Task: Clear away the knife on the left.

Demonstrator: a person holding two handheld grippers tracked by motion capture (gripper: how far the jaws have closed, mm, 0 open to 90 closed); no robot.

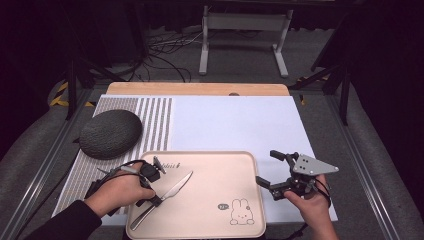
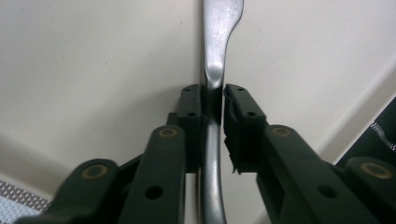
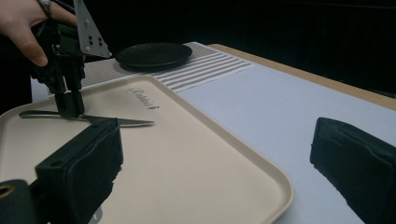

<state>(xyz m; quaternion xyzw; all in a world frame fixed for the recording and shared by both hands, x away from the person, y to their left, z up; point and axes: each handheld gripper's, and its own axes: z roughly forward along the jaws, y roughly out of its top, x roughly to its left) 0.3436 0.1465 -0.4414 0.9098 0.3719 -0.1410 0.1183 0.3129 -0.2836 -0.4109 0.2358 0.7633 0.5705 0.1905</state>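
Observation:
A silver table knife [image 1: 177,187] lies aslant on the left part of a beige tray [image 1: 215,170] that has a bunny printed on it. My left gripper [image 1: 156,200] stands over the knife's handle. In the left gripper view its jaws press close on both sides of the knife's [image 2: 219,28] neck, so the left gripper [image 2: 212,100] is shut on it while the knife rests on the tray [image 2: 93,70]. My right gripper [image 1: 266,166] hovers open just off the tray's right edge. Its jaws [image 3: 217,135] are wide apart and hold nothing, looking across the tray [image 3: 187,177] at the knife [image 3: 126,122] and left gripper [image 3: 70,105].
A dark textured plate [image 1: 110,133] sits on the striped mat [image 1: 155,120] behind and left of the tray, and also appears as the plate [image 3: 154,55] in the right gripper view. A white mat [image 1: 235,120] covers the table behind and right. A metal stand [image 1: 245,22] is beyond the table.

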